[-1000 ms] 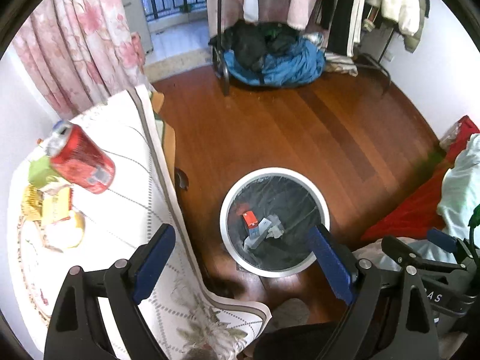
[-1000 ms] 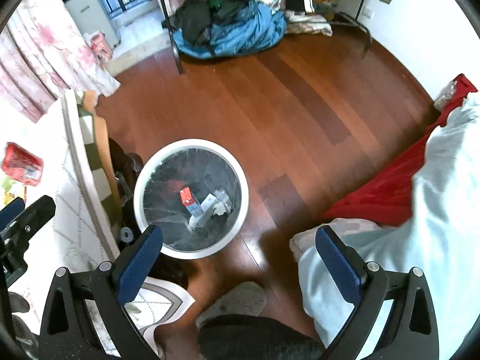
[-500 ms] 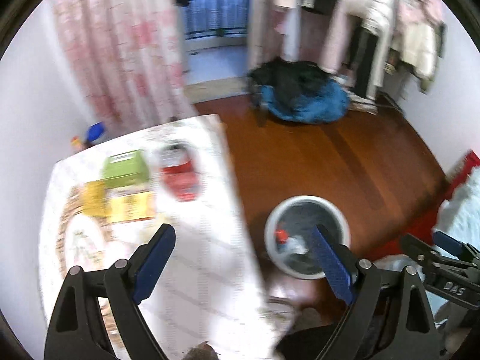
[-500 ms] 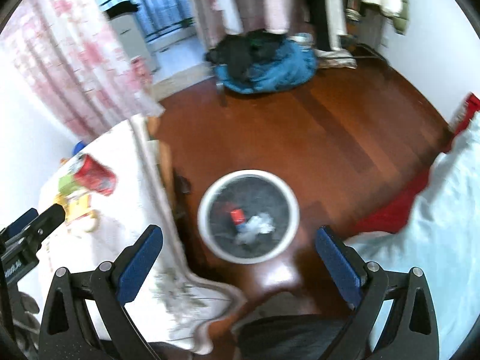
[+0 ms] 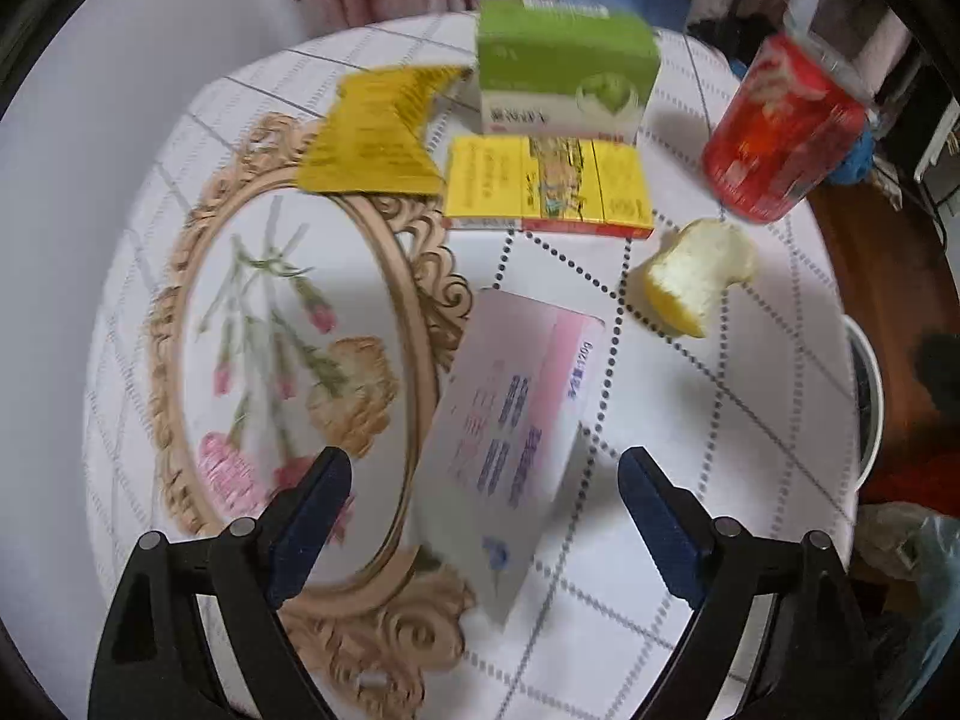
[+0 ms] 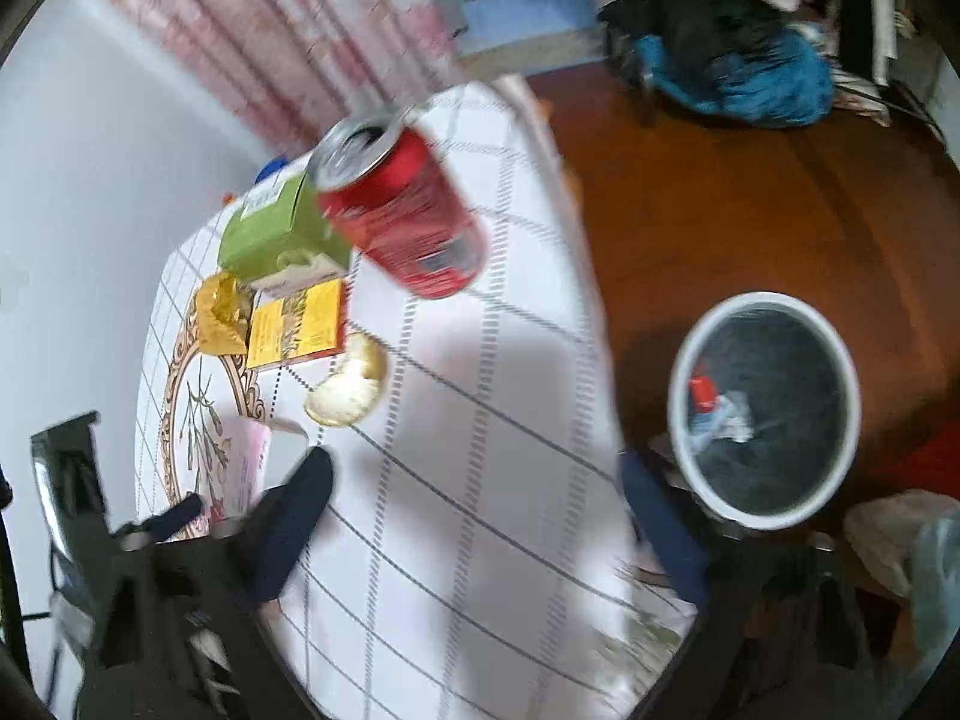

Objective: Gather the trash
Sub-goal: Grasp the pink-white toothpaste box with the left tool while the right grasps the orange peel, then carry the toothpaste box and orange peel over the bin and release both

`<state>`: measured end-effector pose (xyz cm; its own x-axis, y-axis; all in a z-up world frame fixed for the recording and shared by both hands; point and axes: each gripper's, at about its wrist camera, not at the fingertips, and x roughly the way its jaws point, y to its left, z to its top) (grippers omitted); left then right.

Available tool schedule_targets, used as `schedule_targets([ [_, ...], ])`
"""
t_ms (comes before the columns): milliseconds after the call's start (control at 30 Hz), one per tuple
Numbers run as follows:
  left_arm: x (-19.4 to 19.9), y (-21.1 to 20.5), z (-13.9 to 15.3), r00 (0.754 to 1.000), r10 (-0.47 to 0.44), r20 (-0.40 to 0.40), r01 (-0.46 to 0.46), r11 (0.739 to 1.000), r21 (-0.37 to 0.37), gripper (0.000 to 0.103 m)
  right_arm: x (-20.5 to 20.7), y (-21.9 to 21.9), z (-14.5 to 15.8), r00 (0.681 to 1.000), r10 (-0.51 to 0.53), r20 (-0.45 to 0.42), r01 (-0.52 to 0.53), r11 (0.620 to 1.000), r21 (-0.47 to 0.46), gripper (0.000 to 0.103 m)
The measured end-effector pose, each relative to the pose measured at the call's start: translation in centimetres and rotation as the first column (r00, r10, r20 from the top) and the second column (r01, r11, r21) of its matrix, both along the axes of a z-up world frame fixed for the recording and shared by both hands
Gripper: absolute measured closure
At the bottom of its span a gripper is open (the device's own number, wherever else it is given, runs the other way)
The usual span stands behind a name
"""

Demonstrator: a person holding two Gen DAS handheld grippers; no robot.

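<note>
Reaching step, by the look of it. Left gripper (image 5: pixel 485 501) spread wide and empty over pink box (image 5: pixel 510 420) near table (image 5: pixel 750 420) front edge. Right gripper (image 6: pixel 474 516) likewise wide, empty. Next: lower, straddle box, squeeze, carry to bin (image 6: pixel 762 312) off right edge.

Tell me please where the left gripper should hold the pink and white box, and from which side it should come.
The pink and white box lies flat, directly ahead of the open left gripper. Probably best to come down from above and close the fingers across its two long edges, the narrow width, near the middle.
</note>
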<state>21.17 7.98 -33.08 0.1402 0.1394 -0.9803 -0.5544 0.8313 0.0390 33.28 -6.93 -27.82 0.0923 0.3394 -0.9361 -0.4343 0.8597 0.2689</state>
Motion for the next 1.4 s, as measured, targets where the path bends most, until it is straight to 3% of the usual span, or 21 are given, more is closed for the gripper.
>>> schedule_targets([
  [33, 0.2, 0.1, -0.4, 1.000, -0.014, -0.002, 0.014, 1.000, 0.007, 0.032, 0.1, 1.1, -0.7, 1.000, 0.010, -0.008, -0.010, 1.000, -0.005, 0.026],
  [67, 0.2, 0.2, -0.7, 1.000, -0.021, -0.005, 0.021, 1.000, 0.010, 0.054, 0.1, 2.4, -1.5, 1.000, 0.022, -0.014, -0.022, 1.000, -0.008, 0.026],
  [133, -0.3, 1.0, -0.7, 1.000, -0.002, 0.021, 0.002, 1.000, 0.009, 0.054, 0.2, 3.7, -2.5, 0.999, 0.030, -0.016, -0.030, 1.000, -0.010, 0.026],
  [233, -2.0, 2.8, -0.4, 0.999, 0.045, 0.029, -0.047, 0.996, 0.076, 0.055, 0.4, 5.7, -3.7, 0.999, 0.039, -0.006, -0.039, 0.999, -0.002, 0.030],
  [333, -3.4, 5.4, -1.0, 0.992, 0.120, 0.032, -0.122, 0.991, 0.054, 0.055, 0.9, 7.6, -4.8, 0.999, 0.050, -0.022, -0.050, 0.999, 0.011, 0.034],
  [533, -3.1, 6.5, -1.5, 0.993, 0.116, 0.027, -0.118, 0.990, 0.078, 0.055, 0.6, 10.5, -5.8, 0.995, 0.091, 0.044, -0.089, 0.995, -0.046, 0.068],
  [567, -3.1, 6.4, -1.5, 0.993, 0.118, 0.029, -0.120, 0.990, 0.079, 0.055, 0.3, 10.7, -6.2, 0.994, 0.093, 0.050, -0.090, 0.994, -0.064, 0.082],
  [600, -3.3, 6.4, -1.6, 0.992, 0.120, 0.031, -0.122, 0.989, 0.079, 0.055, 0.0, 10.8, -6.6, 0.994, 0.099, 0.054, -0.094, 0.993, -0.076, 0.088],
  [833, -3.0, 7.3, -0.1, 0.987, 0.152, 0.048, -0.155, 0.985, 0.069, 0.056, -0.9, 11.3, -5.6, 0.986, 0.113, 0.121, -0.105, 0.992, -0.070, 0.094],
  [1067, -2.4, 5.7, 2.9, 0.990, 0.111, 0.089, -0.122, 0.985, 0.122, 0.056, -2.2, 10.4, -3.4, 0.977, 0.146, 0.158, -0.135, 0.988, -0.074, 0.094],
  [1400, -2.4, 0.8, 9.6, 0.976, 0.058, 0.211, -0.091, 0.984, 0.151, 0.056, -2.7, 2.5, 2.2, 0.976, 0.085, 0.199, -0.085, 0.996, -0.007, 0.095],
])
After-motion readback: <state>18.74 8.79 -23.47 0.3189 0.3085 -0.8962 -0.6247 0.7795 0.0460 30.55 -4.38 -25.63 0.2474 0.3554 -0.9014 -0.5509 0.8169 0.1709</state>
